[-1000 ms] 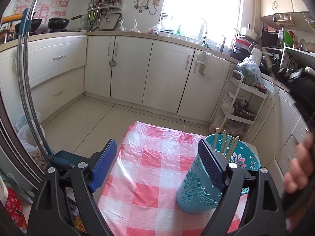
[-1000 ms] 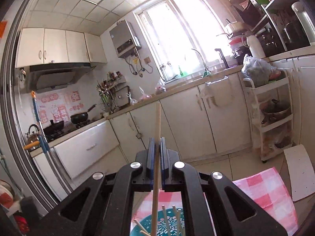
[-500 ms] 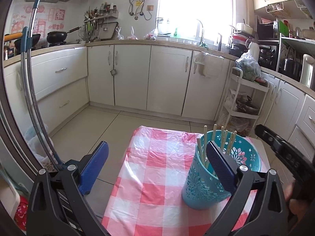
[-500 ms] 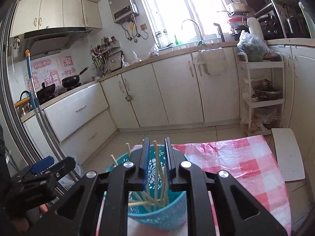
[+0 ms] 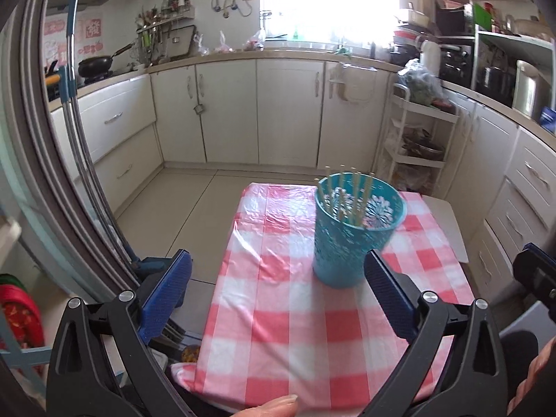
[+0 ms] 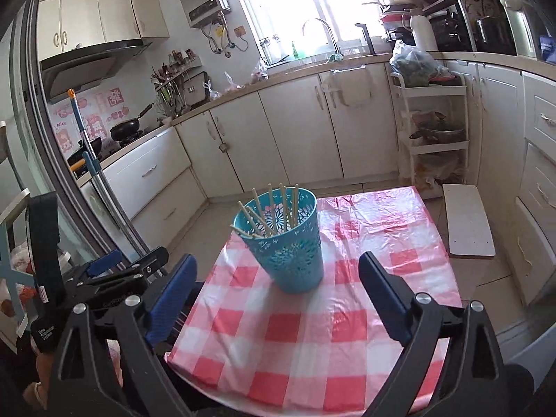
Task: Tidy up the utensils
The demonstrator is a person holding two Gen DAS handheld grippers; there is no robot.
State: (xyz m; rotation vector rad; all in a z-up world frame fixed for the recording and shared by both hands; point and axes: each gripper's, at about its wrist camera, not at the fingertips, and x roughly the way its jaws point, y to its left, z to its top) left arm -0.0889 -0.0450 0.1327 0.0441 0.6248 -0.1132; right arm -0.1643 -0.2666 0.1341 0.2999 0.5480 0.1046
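A teal perforated utensil cup (image 5: 351, 239) stands upright on the small table with a red-and-white checked cloth (image 5: 295, 326). Several wooden chopsticks (image 5: 347, 198) stand in it. In the right wrist view the cup (image 6: 292, 250) and its chopsticks (image 6: 274, 212) sit ahead of the fingers. My left gripper (image 5: 278, 295) is open and empty, held near the table's front, behind the cup. My right gripper (image 6: 278, 295) is open and empty, also pulled back from the cup. The left gripper's body shows at the left of the right wrist view.
Cream kitchen cabinets (image 5: 288, 111) run around the room. A white tiered cart (image 5: 417, 146) stands at the right. A white board (image 6: 467, 222) lies to the right of the table. A mop handle (image 5: 73, 104) leans at the left. Tiled floor surrounds the table.
My right gripper let go of the chopstick into the cup, opened wide and drew back. My left gripper also moved back from the cup, which now stands free of both.
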